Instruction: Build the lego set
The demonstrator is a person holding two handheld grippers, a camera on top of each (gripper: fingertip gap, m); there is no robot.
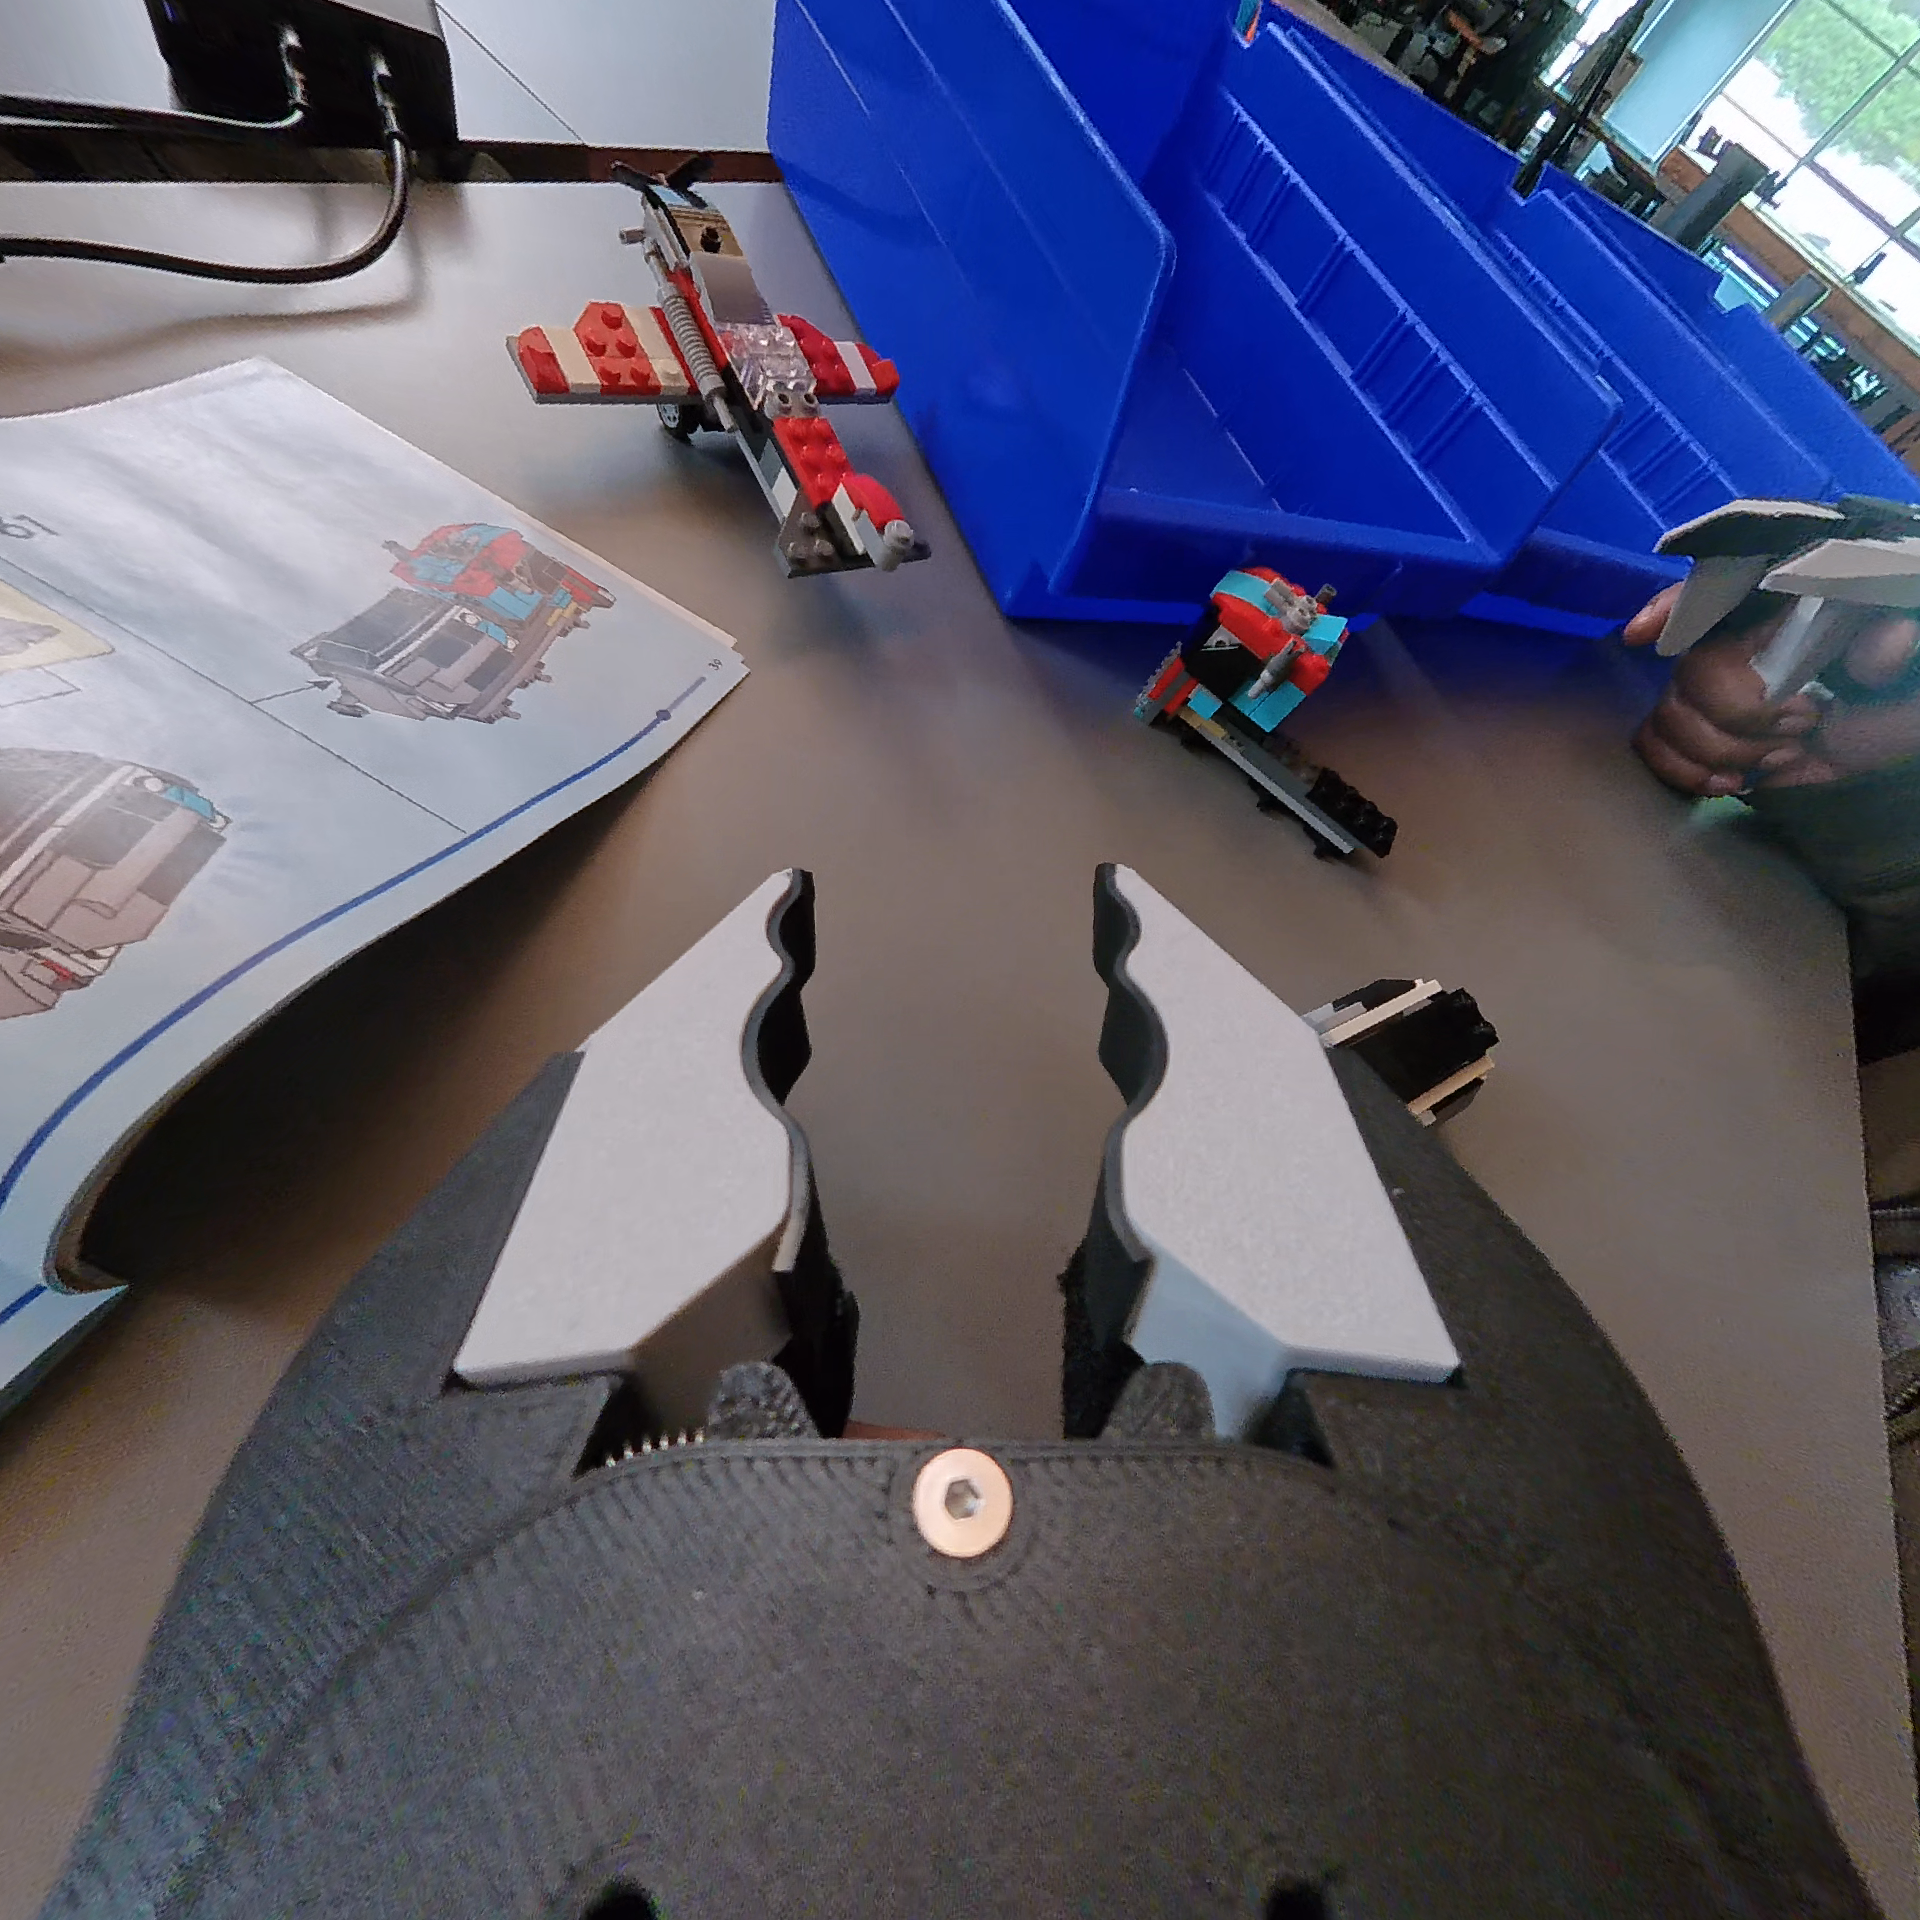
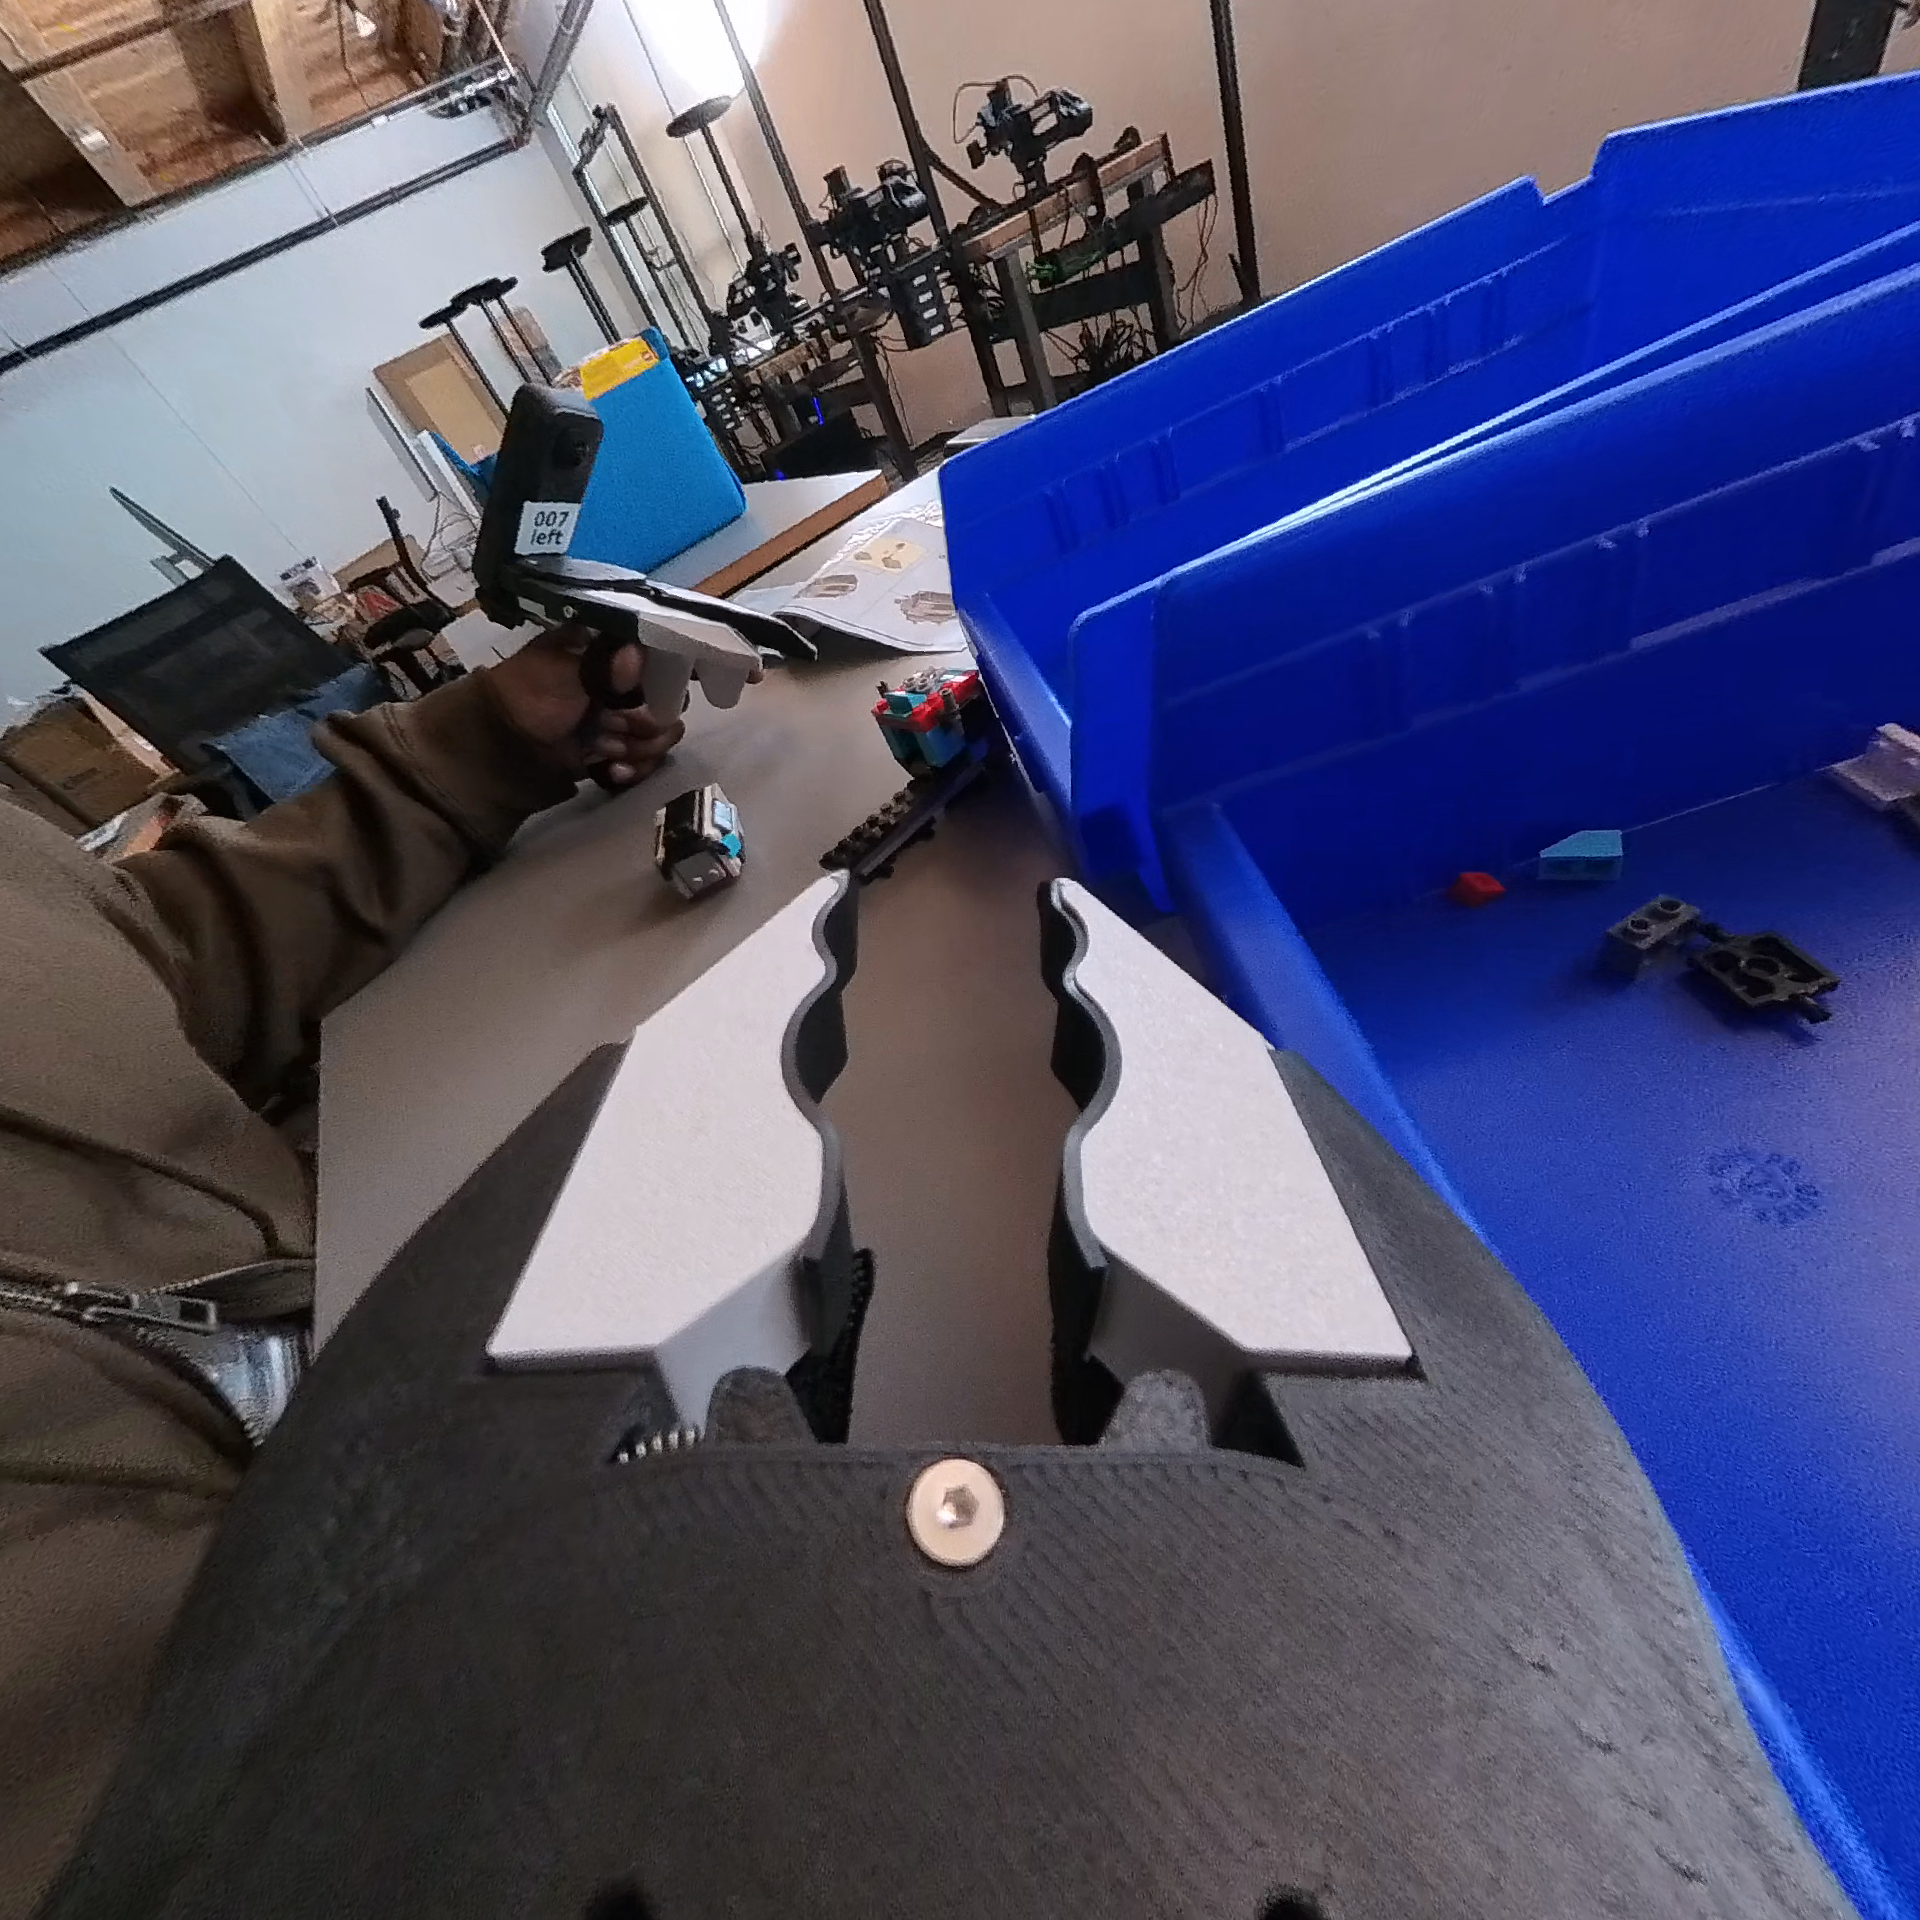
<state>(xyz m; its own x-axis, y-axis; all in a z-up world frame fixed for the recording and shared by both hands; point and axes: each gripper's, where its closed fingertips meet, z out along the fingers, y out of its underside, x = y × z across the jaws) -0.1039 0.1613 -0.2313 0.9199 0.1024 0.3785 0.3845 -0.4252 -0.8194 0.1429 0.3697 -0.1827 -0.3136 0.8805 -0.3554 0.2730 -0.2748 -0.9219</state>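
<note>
My left wrist camera looks forward and down along my left gripper [image 1: 951, 883], close over the worktop [image 1: 935, 727]. My right wrist camera looks low along my right gripper [image 2: 945, 894] beside the blue bins [image 2: 1351, 540]. Both views share the red-and-teal brick model [image 1: 1262, 655] and the bins.

My left gripper [image 1: 954, 894]: matt grey plastic fingers [image 1: 665, 1132], rough layered black body, one bright metal screw [image 1: 961, 1503]. Tabletop [image 1: 935, 748]: smooth, satin grey-brown. Bins [image 1: 1299, 312]: glossy blue plastic. Booklet [image 1: 260, 644]: soft-sheen paper. Toy plane [image 1: 727, 364]: shiny plastic bricks.
</note>
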